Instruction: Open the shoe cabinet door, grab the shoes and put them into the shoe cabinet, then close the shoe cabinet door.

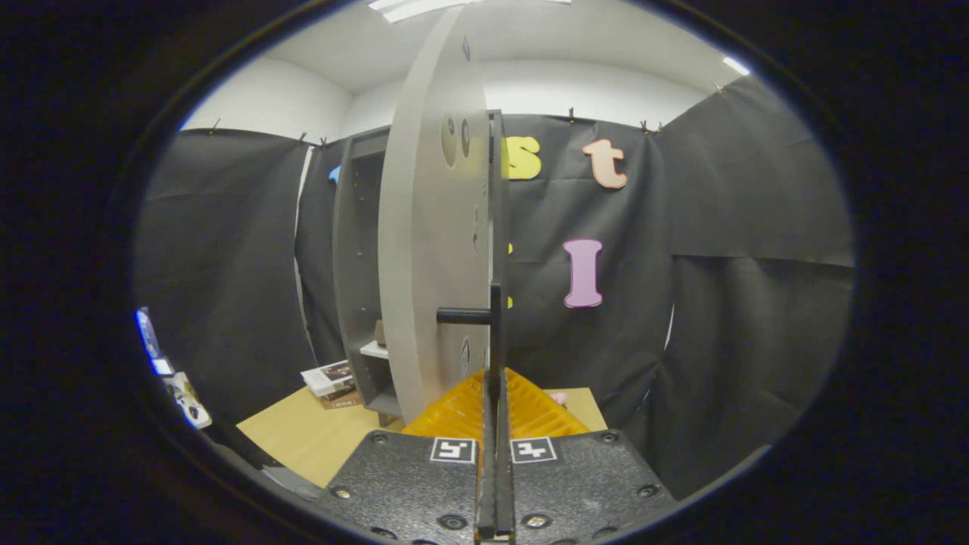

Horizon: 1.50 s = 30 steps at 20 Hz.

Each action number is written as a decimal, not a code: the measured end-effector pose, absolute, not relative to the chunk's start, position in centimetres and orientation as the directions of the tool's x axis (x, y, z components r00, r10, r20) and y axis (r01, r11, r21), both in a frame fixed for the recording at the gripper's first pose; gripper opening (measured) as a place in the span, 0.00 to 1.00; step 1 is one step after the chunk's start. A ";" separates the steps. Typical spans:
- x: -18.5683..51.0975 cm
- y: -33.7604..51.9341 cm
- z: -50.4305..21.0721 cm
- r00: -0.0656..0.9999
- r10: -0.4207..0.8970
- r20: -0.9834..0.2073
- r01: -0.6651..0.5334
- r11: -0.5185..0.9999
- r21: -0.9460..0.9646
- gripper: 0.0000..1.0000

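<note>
The grey shoe cabinet (356, 250) stands on the table beyond my fingers, to their left. Its door (428, 250) is swung out toward me and shows nearly edge-on, with the inner face turned left. A thin black handle bar (496, 227) runs down the door's edge, joined to it by a short black post (462, 315). My gripper (496, 424) is shut on the lower part of this bar, one finger on each side. A small pink thing (559, 396), perhaps a shoe, peeks out just past the right finger. A white shelf (375, 350) shows inside the cabinet.
The wooden table (303, 435) carries a stack of books (331, 378) left of the cabinet's foot. A small brownish object (380, 331) sits on the inner shelf. Black cloth walls close in behind and on both sides.
</note>
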<state>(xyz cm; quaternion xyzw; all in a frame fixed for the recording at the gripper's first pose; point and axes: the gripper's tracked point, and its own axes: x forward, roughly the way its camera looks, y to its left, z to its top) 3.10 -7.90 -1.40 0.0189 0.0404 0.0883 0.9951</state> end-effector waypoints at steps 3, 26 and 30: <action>3.0 -8.2 -1.4 0.977 0.196 -0.089 -0.191 0.980 0.053 0.04; -1.6 10.0 -30.3 0.855 0.251 -0.453 -0.275 0.961 0.013 0.83; 3.2 13.3 -37.4 0.811 0.223 -0.540 -0.235 0.971 0.048 0.83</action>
